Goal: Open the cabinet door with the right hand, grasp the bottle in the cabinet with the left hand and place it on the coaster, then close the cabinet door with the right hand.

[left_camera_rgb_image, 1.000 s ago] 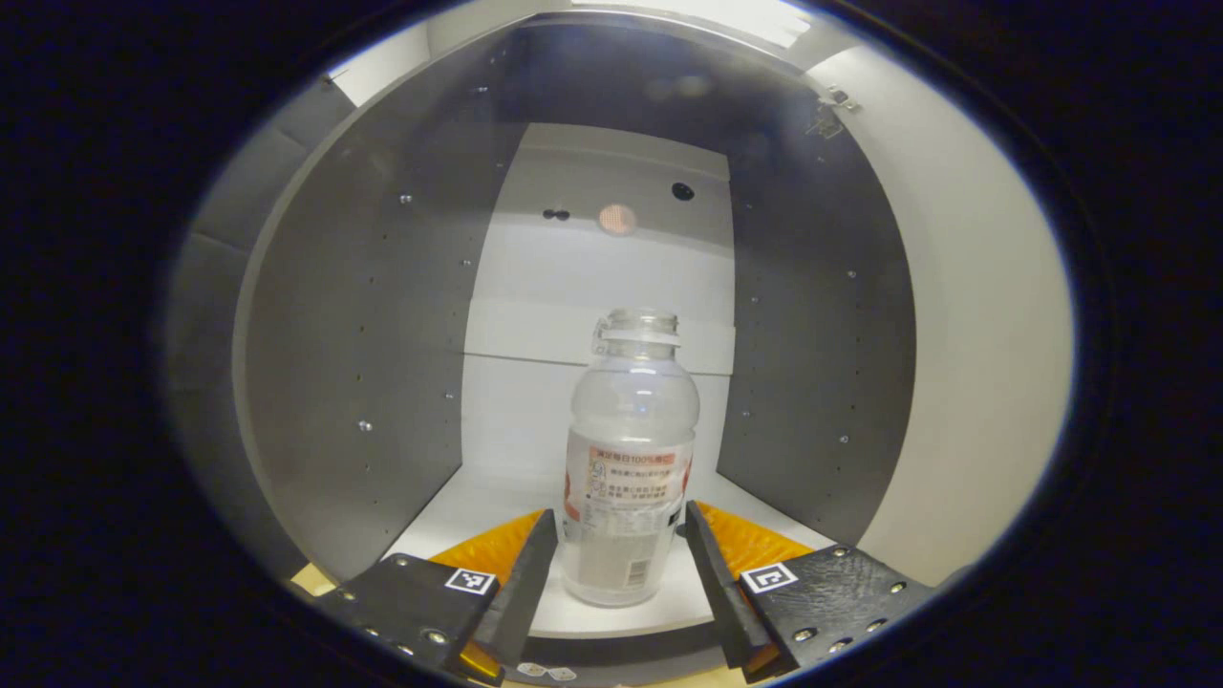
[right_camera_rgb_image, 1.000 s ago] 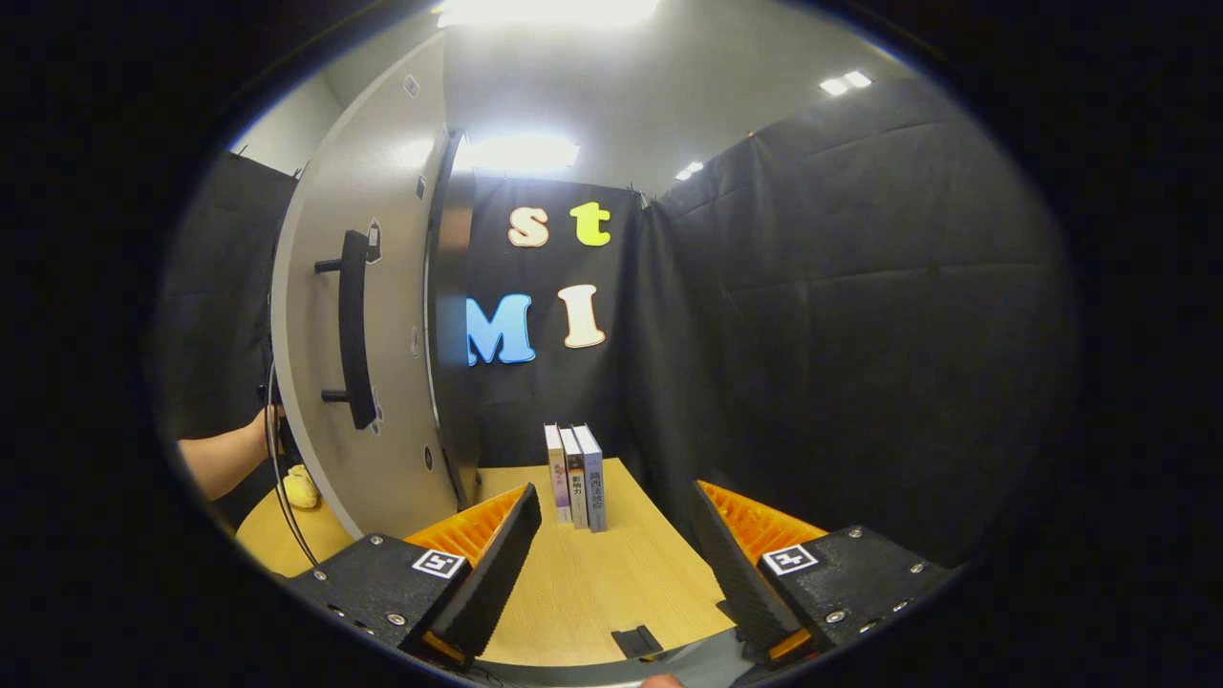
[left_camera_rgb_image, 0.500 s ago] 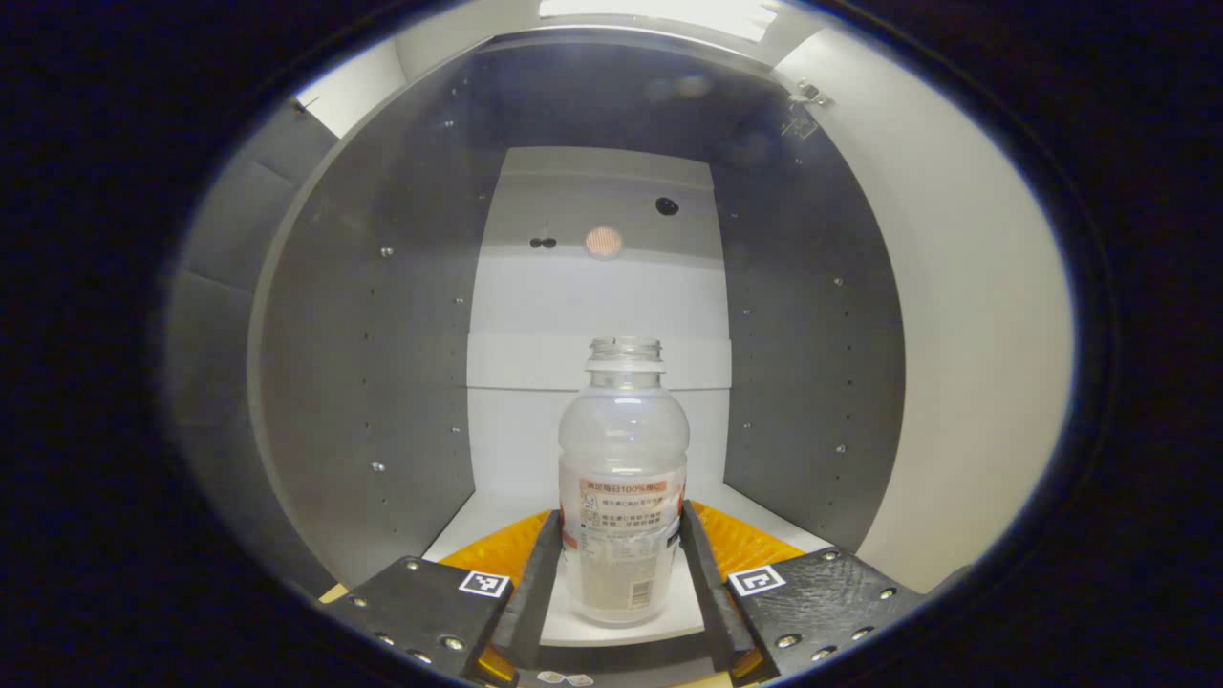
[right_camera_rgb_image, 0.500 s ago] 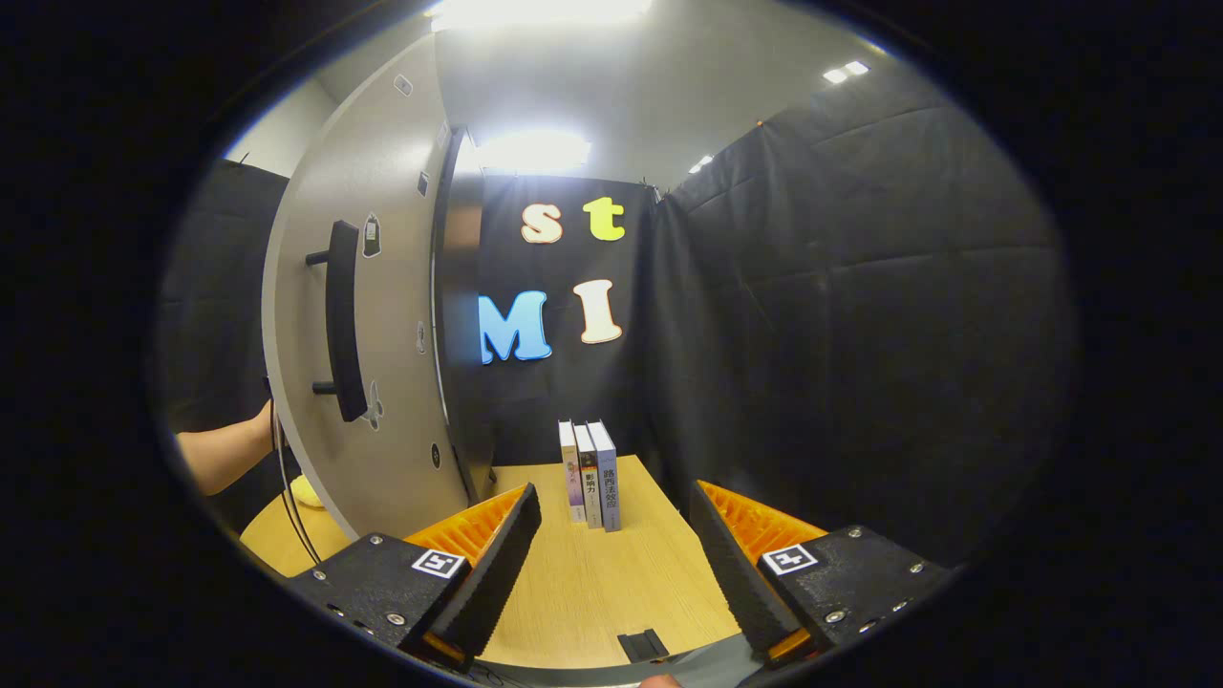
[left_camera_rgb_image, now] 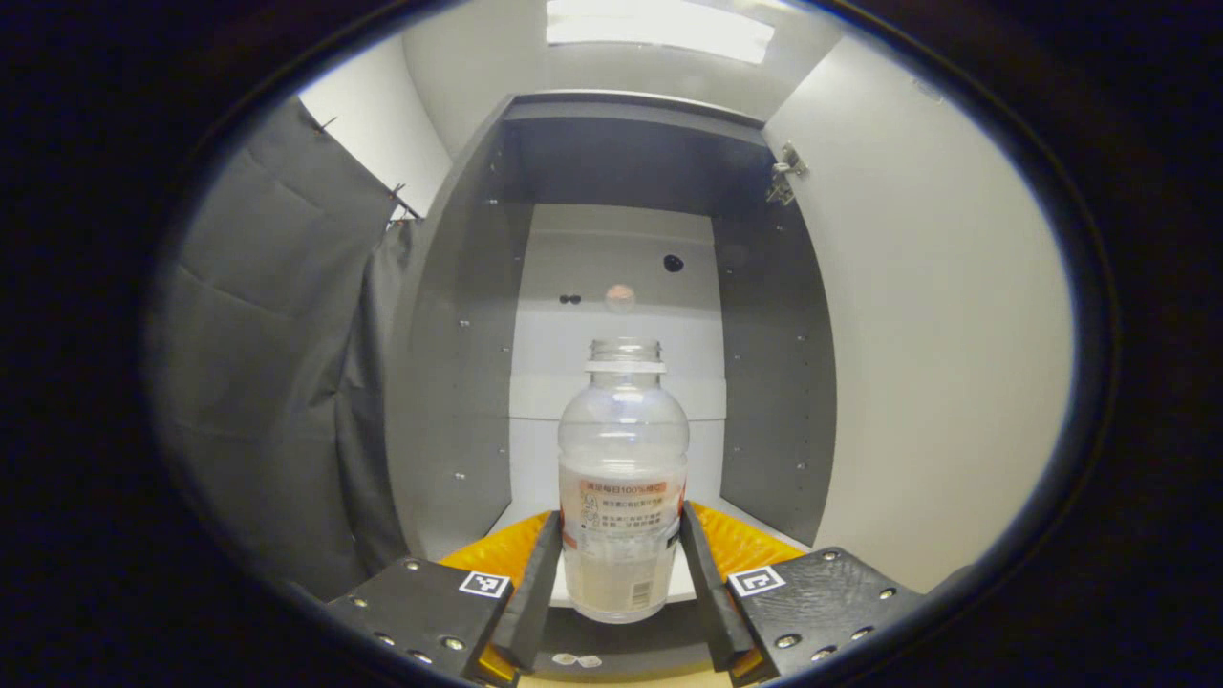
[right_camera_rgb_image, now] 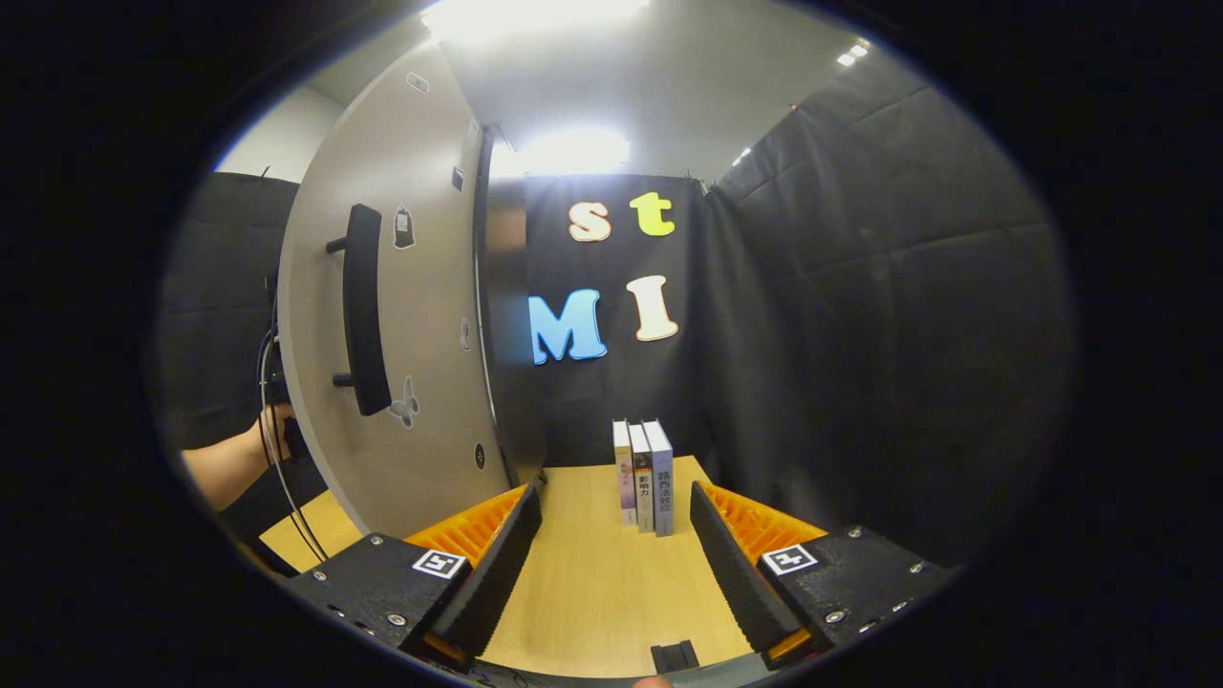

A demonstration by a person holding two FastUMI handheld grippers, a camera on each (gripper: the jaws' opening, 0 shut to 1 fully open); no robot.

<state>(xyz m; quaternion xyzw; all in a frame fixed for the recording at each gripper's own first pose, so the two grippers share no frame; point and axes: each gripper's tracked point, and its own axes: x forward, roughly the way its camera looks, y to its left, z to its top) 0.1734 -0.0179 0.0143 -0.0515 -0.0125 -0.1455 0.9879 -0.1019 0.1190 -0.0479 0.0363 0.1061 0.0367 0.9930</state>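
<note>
In the left gripper view a clear, capless bottle (left_camera_rgb_image: pixel 622 487) with a pale label stands upright between my left gripper's (left_camera_rgb_image: pixel 622 581) two fingers, which press on its lower body. It is held just in front of the open grey cabinet (left_camera_rgb_image: pixel 459 363). The cabinet's white shelf floor (left_camera_rgb_image: pixel 516 511) lies behind it. The open door's pale inner face (left_camera_rgb_image: pixel 927 344) rises on the right. In the right gripper view my right gripper (right_camera_rgb_image: pixel 611 564) is open over the wooden table (right_camera_rgb_image: pixel 592 583), nothing between its fingers. The door's outer face (right_camera_rgb_image: pixel 420 306) with its black bar handle (right_camera_rgb_image: pixel 363 306) stands to the left.
Three books (right_camera_rgb_image: pixel 644 476) stand upright at the table's far edge, ahead of the right gripper. A person's forearm (right_camera_rgb_image: pixel 225 468) and a cable (right_camera_rgb_image: pixel 272 420) show left of the door. A small black piece (right_camera_rgb_image: pixel 675 655) lies on the table near the bottom. Black cloth walls surround the booth.
The left gripper shut on the bottle, then drew back out of the cabinet with it. The right gripper turned slightly left, so the books and door slid rightward in its view.
</note>
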